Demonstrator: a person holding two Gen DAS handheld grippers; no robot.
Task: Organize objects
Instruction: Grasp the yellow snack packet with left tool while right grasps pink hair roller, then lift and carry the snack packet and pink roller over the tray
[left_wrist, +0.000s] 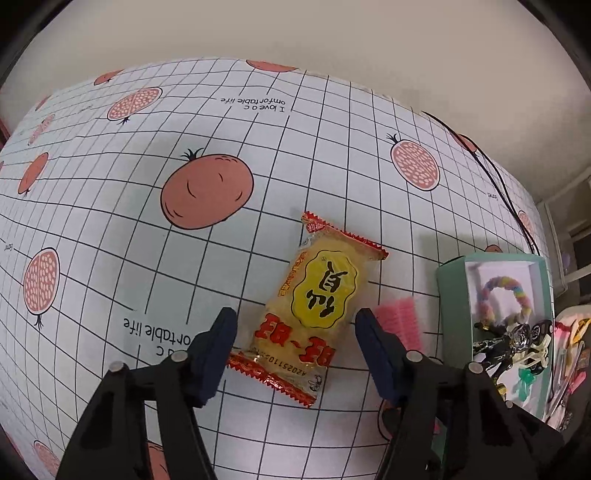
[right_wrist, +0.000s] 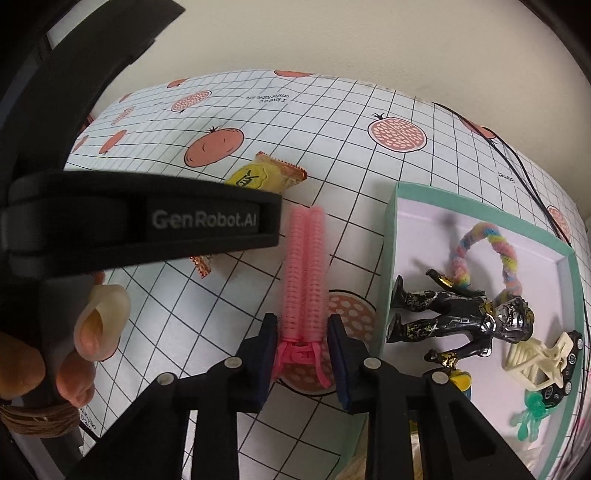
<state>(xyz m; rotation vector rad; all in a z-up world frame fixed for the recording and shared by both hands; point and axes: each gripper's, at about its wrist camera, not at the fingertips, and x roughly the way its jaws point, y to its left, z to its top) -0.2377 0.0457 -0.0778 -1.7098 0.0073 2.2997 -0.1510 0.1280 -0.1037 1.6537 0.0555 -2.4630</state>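
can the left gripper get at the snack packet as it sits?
Probably yes. The left gripper is open, its fingers either side of the snack packet, which lies flat on the tablecloth. Nothing lies between; the pink roller sits just outside the right-hand finger.

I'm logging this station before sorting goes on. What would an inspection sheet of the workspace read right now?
Surface: tablecloth with grid and fruit print.
Job's things: snack packet lying flat; pink hair rollers beside it; green box holding a toy figure, a fuzzy ring, a cream hair clip.
Clutter: small items right of the box, too blurred to name.
Grippers: left claw open around the packet; right claw open around the rollers' tied end.
Cables: black cable along the far right edge.
Surroundings: plain wall.
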